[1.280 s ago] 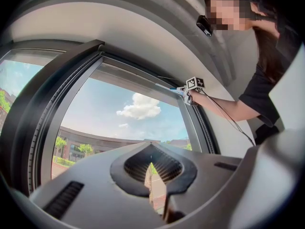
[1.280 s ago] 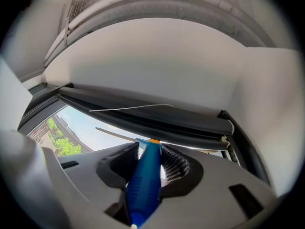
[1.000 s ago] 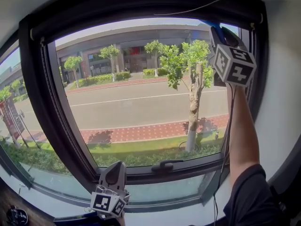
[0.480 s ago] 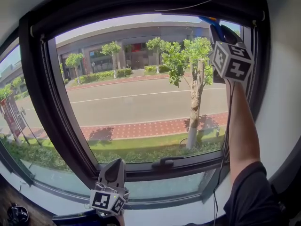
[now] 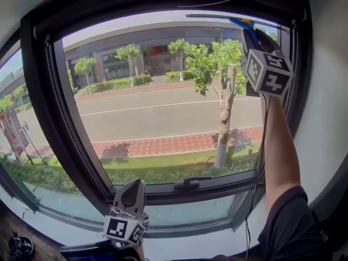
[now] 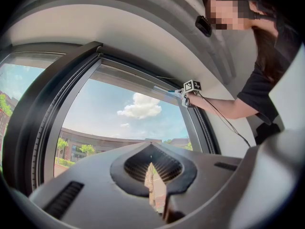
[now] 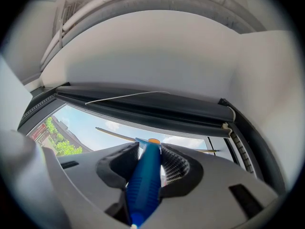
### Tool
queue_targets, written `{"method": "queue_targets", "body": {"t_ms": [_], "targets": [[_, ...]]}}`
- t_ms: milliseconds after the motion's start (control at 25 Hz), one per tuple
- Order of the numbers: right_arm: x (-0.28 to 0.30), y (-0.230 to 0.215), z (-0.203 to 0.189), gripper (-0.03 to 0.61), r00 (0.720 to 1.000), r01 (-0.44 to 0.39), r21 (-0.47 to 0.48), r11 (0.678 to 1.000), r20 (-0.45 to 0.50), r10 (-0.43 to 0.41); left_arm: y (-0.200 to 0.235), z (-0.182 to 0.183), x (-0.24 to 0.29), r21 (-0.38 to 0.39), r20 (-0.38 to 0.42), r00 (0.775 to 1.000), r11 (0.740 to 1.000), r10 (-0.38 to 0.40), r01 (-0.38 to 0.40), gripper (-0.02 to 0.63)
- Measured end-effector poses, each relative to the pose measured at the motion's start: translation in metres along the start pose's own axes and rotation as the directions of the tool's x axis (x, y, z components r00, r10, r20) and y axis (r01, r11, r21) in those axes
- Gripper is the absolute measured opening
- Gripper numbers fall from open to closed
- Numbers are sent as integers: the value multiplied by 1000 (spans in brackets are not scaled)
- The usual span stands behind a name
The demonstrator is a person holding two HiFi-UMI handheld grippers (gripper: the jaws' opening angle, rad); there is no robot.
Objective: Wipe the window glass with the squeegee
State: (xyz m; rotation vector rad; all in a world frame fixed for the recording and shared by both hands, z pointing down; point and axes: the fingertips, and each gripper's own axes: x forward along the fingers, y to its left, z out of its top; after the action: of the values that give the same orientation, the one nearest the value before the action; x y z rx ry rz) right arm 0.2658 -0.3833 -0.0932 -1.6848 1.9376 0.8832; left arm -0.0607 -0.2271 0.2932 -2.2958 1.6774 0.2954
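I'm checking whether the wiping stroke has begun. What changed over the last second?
The right tool, shut on the squeegee, seems to have eased slightly down the window glass, and the squeegee's blade now shows just under the top frame. Nothing was taken or released. The left tool stays low, empty; the window handle is unmoved.

Fig.: glass pane (image 5: pixel 157 118) unobstructed across centre & left. Top-right corner tight: squeegee (image 5: pixel 239 23) in right gripper (image 5: pixel 252 38) hemmed by top frame (image 5: pixel 163 1) & right frame (image 5: pixel 298 64). Handle (image 5: pixel 191 185) juts from btm rail (image 5: pixel 228 192), near left gripper (image 5: pixel 132 193).
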Motion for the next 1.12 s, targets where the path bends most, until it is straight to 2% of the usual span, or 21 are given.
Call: {"method": "queue_targets", "body": {"t_ms": [320,600,880,1120], "targets": [[-11,3,-13,141,1000,-4,3,1000,-3,4,-2,-1,7,6,4,1000,1000,-9,9,2],[-20,6,-21,141,1000,-11,2,1000,-16,11,-6,9,34,34,40,998,999,-38,37,2],[-32,11,-33,141,999,-19,-4,1000,-36,19,-7,14,59,18,53,997,998,-57,56,2],[-46,15,-46,141,998,-21,-5,1000,-53,20,-12,8,59,-5,42,997,998,-68,68,2]]}}
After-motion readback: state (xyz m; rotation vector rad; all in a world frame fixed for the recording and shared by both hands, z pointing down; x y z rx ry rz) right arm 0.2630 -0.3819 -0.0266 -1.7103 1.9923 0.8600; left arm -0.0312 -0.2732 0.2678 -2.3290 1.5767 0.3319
